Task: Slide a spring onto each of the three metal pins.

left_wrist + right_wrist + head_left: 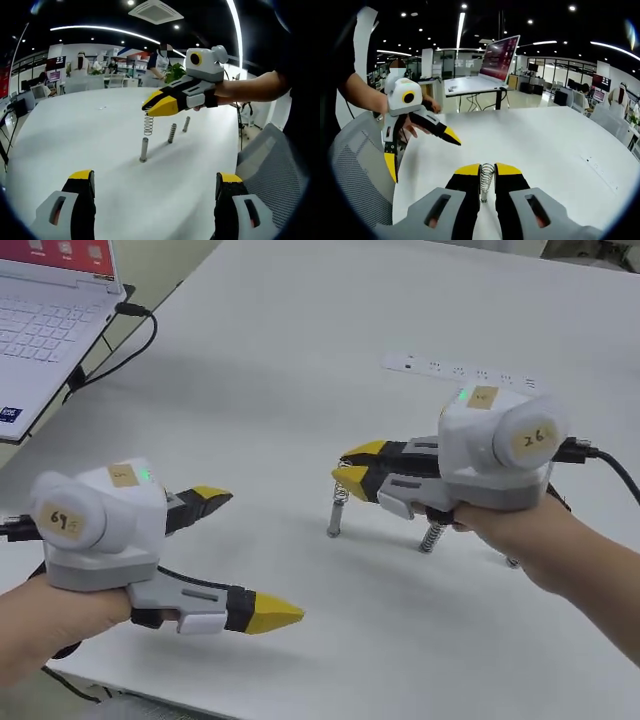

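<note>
Right gripper (pixel 342 465): jaws pinching a coiled steel spring (pixel 340 492) at the top of the bare upright metal pin (pixel 335 522) on the white tabletop (pixel 300 360). Second pin (pixel 172 133) and third pin (pixel 186 124) carry springs. Left gripper (pixel 265 554): jaws spread, holding nothing.

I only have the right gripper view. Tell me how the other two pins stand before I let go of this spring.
Observer: The left gripper view shows both done. The middle pin and the far pin each carry a spring.
Operator: Now tell me how far down mine sits.
Observer: Only at the top. The spring held by the right gripper sits at the very top of the near pin, and the shaft below it is bare.
</note>
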A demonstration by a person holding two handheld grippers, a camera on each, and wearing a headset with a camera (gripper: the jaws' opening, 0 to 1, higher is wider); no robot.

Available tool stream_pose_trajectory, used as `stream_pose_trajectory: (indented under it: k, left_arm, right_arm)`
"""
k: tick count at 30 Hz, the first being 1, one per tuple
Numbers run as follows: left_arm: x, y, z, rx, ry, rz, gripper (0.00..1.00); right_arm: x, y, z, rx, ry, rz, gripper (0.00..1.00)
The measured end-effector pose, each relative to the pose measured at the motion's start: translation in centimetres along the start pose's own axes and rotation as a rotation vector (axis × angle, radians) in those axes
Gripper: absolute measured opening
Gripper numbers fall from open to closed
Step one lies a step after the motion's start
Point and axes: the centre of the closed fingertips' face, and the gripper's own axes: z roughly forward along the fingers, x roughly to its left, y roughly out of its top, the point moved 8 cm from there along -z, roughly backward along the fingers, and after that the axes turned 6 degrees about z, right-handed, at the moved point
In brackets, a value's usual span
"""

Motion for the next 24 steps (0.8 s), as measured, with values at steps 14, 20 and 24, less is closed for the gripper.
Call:
stream_pose_trajectory:
  k: [14,20,24]
  left_arm:
    - [-0.1,-0.3,-0.2,0.002,0.006,-0.010,0.98]
    - [0.0,-0.3,-0.4,0.003,0.008,-0.015,0.98]
    - [0.0,-0.4,-0.4,0.002,0.012,-0.019,0.98]
  right_arm:
    - [-0.2,-0.8,0.9,0.016,-0.004,0.024,0.08]
    - [-0.3,-1.3,1.0,0.036,-0.006,0.011,0.08]
    - [-0.3,-1.6,1.1,0.043,-0.005,0.014,0.08]
